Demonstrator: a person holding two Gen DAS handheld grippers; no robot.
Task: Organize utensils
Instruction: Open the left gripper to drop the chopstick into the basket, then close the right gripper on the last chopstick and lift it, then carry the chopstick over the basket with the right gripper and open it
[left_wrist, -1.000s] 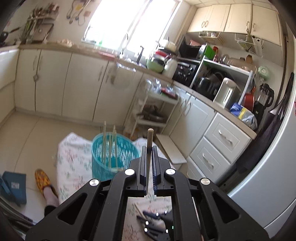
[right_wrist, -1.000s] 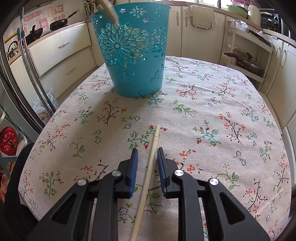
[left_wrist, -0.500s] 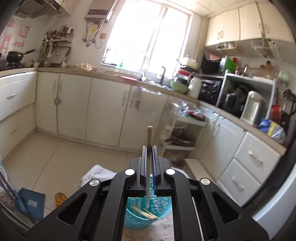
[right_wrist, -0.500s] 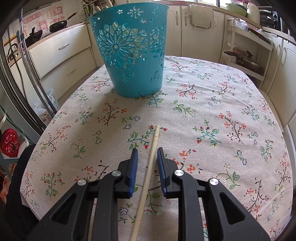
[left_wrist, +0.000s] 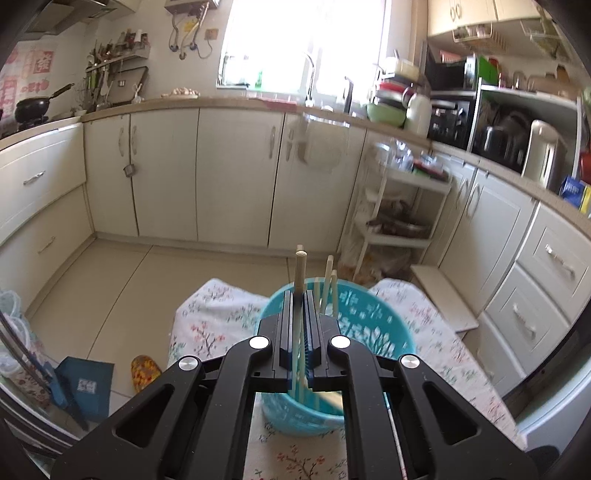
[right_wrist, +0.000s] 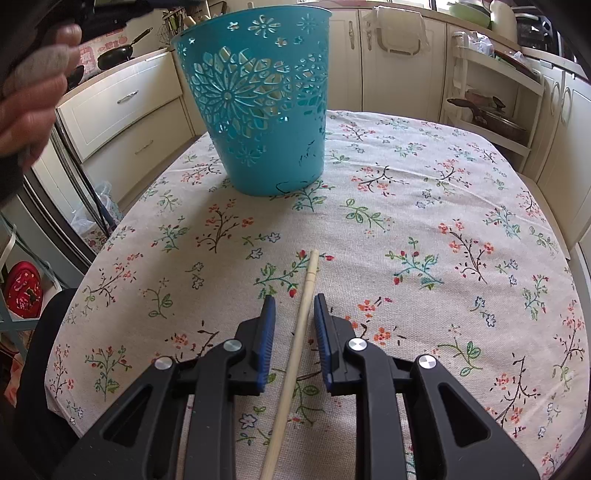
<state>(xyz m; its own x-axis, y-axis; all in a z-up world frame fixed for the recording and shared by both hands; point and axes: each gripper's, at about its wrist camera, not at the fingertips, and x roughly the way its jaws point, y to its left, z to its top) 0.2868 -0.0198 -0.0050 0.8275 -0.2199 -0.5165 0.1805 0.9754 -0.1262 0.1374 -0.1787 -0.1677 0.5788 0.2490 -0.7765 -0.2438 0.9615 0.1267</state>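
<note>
You have a floral tablecloth (right_wrist: 424, 206) covering the table. Past its far edge, cream cabinets (left_wrist: 236, 173) run along the wall under a bright window (left_wrist: 306, 40). A black pan (left_wrist: 31, 107) sits on the counter's left end, and a green bowl (left_wrist: 386, 112) with a white jug (left_wrist: 419, 114) sits near the sink. A white rack (left_wrist: 402, 206) stands against the cabinets on the right. On the floor left of the table lie a patterned slipper (left_wrist: 146, 371) and a blue box (left_wrist: 86, 387).
</note>
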